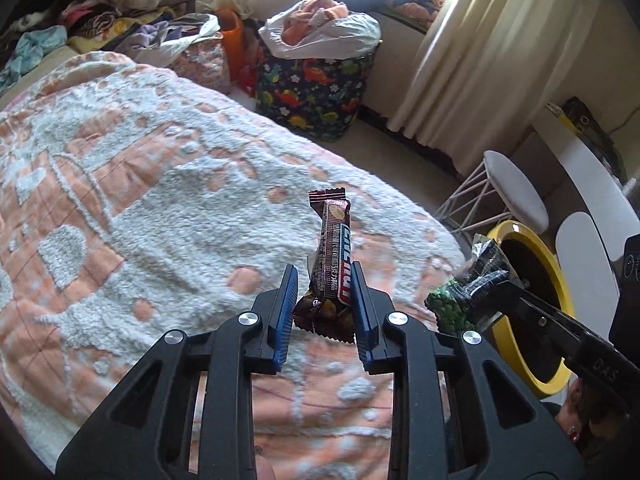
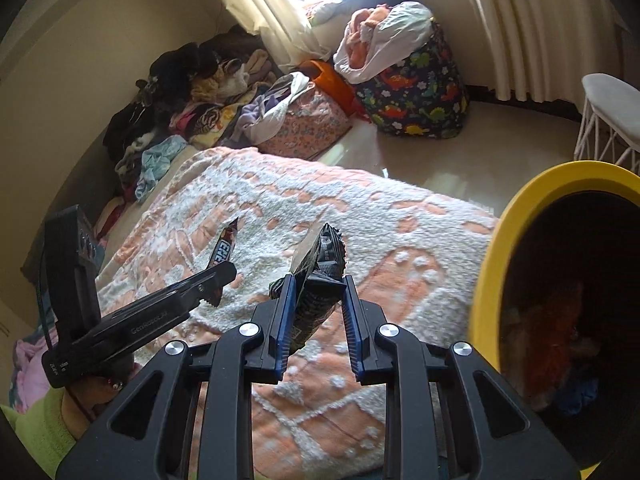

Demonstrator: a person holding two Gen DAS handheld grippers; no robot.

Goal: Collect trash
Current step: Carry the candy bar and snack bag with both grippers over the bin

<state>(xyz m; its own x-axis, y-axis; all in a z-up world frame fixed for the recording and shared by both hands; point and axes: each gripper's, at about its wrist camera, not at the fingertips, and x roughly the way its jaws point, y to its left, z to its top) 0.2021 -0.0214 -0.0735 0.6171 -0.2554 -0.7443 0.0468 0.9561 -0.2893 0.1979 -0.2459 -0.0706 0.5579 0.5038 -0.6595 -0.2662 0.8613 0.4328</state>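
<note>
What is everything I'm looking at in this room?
brown snack wrapper: one, brown, gripped in left tool
black snack packet: one, black and green, gripped in right tool
yellow bin: one, yellow rim, dark inside, right of bed
blanket: one, peach and white, on bed
dinosaur bag: one, dark blue, floor by curtain
clothes pile: one heap, mixed colours, by wall
stool: one, white, near bin
left tool: black, blue pads
right tool: black, blue pads

Background I see: peach-white blanket (image 1: 160, 200) on bed, dinosaur-print bag (image 1: 316, 84) on floor, clothes pile (image 2: 192, 92), white stool (image 1: 516, 196).
</note>
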